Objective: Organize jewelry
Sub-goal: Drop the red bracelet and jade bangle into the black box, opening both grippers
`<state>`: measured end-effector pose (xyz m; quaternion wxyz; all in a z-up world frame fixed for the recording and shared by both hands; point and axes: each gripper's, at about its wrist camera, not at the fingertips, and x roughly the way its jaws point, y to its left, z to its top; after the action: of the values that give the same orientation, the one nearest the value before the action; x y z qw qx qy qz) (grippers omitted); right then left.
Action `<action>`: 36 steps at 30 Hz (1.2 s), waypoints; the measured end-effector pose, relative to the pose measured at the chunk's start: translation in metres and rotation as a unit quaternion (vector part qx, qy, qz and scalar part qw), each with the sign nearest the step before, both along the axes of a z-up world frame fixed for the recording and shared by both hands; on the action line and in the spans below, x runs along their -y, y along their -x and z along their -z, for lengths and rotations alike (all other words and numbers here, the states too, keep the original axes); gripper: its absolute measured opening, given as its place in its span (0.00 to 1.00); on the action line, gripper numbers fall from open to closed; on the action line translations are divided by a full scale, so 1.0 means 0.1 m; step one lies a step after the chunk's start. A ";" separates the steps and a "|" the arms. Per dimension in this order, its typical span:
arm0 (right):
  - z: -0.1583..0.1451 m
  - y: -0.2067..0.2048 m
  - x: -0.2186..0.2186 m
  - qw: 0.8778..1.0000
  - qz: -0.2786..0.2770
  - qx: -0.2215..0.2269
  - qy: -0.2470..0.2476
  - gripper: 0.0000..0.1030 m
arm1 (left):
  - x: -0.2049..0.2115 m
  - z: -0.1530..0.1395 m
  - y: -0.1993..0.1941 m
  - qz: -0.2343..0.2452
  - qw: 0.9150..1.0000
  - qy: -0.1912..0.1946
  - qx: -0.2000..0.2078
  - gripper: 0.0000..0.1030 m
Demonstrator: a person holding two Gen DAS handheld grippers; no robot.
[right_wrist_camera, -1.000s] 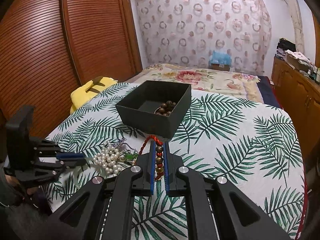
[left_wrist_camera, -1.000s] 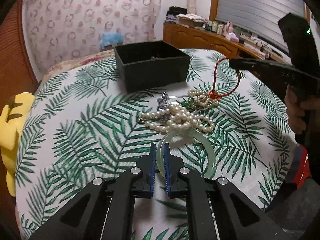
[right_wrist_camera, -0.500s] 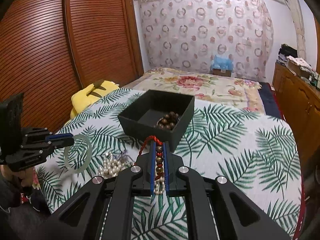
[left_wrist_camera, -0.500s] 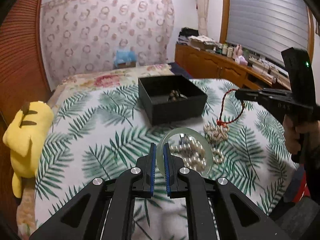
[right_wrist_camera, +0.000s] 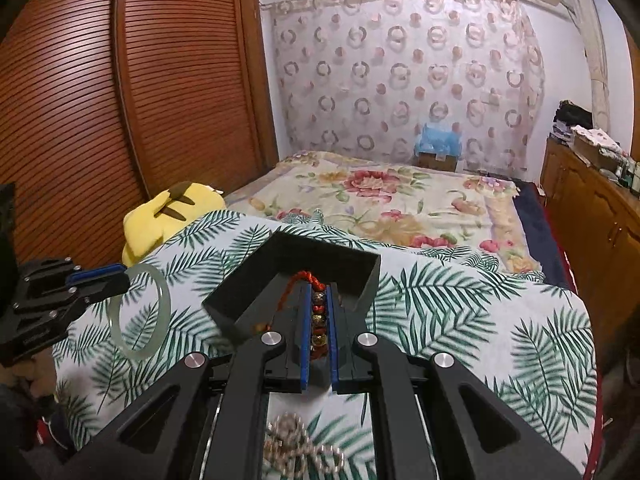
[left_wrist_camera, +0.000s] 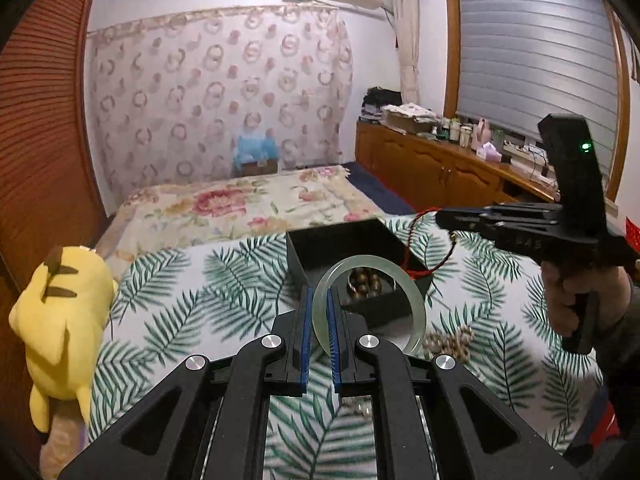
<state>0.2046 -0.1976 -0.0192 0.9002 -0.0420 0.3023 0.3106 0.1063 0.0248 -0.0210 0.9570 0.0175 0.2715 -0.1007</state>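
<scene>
Left gripper (left_wrist_camera: 319, 320) clamped on a pale green bangle (left_wrist_camera: 414, 300) held in the air before the black box (left_wrist_camera: 340, 240); right gripper (right_wrist_camera: 319, 330) closed on a red beaded bracelet (right_wrist_camera: 318, 316) over the box's opening.

The pearl strands (right_wrist_camera: 298, 446) are blurred and partly hidden behind the right gripper (right_wrist_camera: 319, 312).

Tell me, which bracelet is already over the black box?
The red cord bracelet with beads, held in the right gripper, hangs over the box. The pale green bangle in the left gripper is off to its side.
</scene>
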 end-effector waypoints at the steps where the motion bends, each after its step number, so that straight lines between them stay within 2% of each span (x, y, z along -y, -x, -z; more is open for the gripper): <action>1: 0.02 -0.06 -0.04 1.000 0.001 0.000 0.004 0.08 | 0.00 -0.01 -0.04 -0.001 1.000 -0.002 0.001 0.06; 12: 0.32 -0.31 -0.36 0.998 -0.019 -0.024 0.047 0.08 | 0.08 -0.03 -0.40 -0.003 1.000 -0.013 0.002 0.06; 22: 0.39 -0.27 -0.31 0.998 -0.025 -0.032 0.049 0.08 | 0.21 0.10 -0.72 -0.004 1.000 -0.026 -0.016 0.06; 23: 0.39 -0.26 -0.30 0.998 -0.025 -0.031 0.049 0.10 | 0.21 0.11 -0.74 -0.005 0.999 -0.026 -0.018 0.06; 25: 0.38 -0.24 -0.28 0.998 -0.026 -0.029 0.045 0.23 | 0.23 0.13 -0.77 -0.007 0.999 -0.026 -0.021 0.06; 26: 0.38 -0.23 -0.27 0.998 -0.027 -0.027 0.041 0.26 | 0.23 0.14 -0.79 -0.008 0.999 -0.027 -0.022 0.06; 36: 0.33 -0.08 -0.06 1.000 -0.012 -0.015 0.014 0.26 | 0.27 0.24 -0.91 -0.012 0.998 -0.042 -0.033 0.06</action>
<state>0.2123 -0.1915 -0.0525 0.8913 -0.0532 0.3190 0.3177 0.1972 -0.0024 -0.0454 0.9471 0.0516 0.3070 -0.0785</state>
